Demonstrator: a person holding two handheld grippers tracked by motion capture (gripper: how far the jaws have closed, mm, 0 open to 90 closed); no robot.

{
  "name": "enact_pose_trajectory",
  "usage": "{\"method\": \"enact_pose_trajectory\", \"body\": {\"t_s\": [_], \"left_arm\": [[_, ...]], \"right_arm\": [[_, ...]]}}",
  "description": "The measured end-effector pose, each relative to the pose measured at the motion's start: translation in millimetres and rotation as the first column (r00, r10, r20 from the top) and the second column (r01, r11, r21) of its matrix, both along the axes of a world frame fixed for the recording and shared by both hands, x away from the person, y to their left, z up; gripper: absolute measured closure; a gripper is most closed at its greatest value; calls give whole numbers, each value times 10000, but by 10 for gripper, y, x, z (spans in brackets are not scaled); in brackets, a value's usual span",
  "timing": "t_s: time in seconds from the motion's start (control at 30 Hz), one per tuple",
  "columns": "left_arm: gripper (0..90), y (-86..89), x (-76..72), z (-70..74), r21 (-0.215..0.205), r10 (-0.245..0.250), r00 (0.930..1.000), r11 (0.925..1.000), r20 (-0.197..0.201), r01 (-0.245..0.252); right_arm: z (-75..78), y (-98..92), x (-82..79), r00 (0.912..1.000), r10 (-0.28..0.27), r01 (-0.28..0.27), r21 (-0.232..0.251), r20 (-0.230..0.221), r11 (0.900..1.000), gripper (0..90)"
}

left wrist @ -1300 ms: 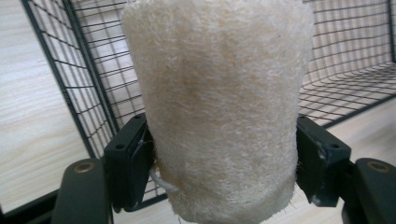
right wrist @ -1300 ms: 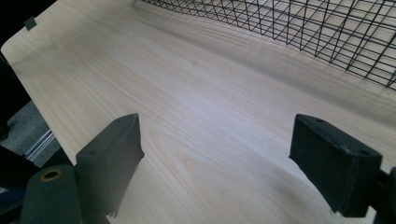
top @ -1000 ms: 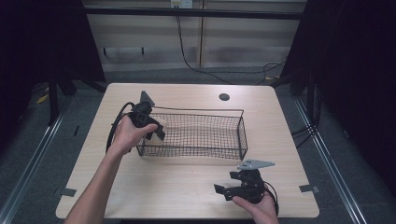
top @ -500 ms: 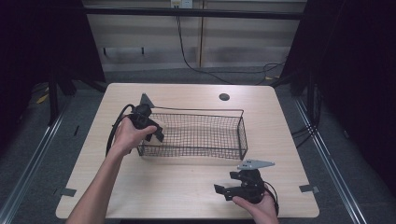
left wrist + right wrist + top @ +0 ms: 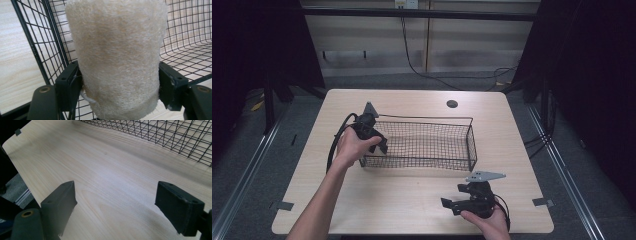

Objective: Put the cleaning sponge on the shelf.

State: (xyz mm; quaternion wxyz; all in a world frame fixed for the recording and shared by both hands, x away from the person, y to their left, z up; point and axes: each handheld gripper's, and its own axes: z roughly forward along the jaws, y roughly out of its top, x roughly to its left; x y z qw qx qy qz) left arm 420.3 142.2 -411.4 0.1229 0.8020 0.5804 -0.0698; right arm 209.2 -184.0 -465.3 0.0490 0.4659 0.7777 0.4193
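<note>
At the left end of the wire basket (image 5: 422,142), the left gripper (image 5: 371,136) is clamping a pale loofah sponge (image 5: 116,57) between its jaws, holding it just over the basket's corner. It is looking light, fibrous and springy, rough enough not to slip, and I judge it is giving a little under the squeeze rather than cracking. The jaws are gripping it low across its width, which seems the sensible place, since its upper part is standing free above them. A thin white string is hanging at its base. Nearest to it, the basket's rim and mesh wall are standing in the way of any lowering. Well apart, the right gripper (image 5: 468,204) is resting near the bench (image 5: 412,200) front edge, jaws spread wide on nothing.
</note>
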Motion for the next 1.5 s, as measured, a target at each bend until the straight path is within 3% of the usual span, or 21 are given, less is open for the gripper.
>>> {"method": "enact_pose_trajectory", "body": {"t_s": [0.43, 1.13, 1.5], "left_arm": [[294, -12, 37, -84, 208, -149, 9989, 9997, -447, 158], [259, -62, 23, -127, 315, -18, 9991, 9995, -412, 31], [231, -33, 16, -112, 40, -106, 9989, 9999, -459, 108]], "right_arm": [[4, -8, 0, 10000, -32, 32, 12, 37, 10000, 162], [8, -5, -3, 10000, -32, 32, -24, -6, 10000, 162], [12, -7, -5, 10000, -35, 35, -22, 25, 10000, 162]]}}
